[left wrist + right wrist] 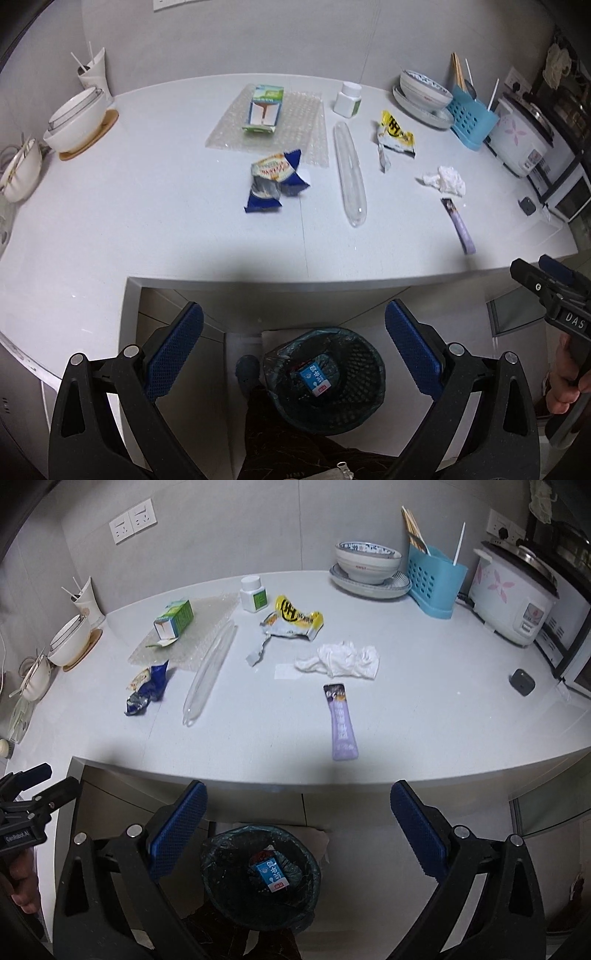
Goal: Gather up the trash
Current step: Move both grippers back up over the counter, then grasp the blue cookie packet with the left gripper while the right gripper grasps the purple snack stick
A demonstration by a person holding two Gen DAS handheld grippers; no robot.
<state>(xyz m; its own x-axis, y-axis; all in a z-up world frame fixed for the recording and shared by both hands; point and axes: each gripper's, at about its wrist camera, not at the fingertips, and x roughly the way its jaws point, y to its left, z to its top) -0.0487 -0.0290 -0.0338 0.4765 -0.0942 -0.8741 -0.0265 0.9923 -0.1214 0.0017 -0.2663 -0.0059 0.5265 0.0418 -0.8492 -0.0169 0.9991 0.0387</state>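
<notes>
On my feeds I count one black mesh bin (260, 875) holding one blue packet (272, 876), three crumpled wrappers, blue (275, 181), yellow (297, 622) and lilac (341, 722), plus one white tissue wad (341, 659) and one green carton (264, 107).

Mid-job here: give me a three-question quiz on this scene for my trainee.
1. True or false: both grippers, left and right, are open and empty.
2. What already lies in the black mesh bin? A) blue carton B) white tissue
3. Which item lies nearest the white counter's front edge: crumpled white tissue or flat purple sachet?

Key: 1 true; 2 A, the blue carton; 3 purple sachet.
</notes>
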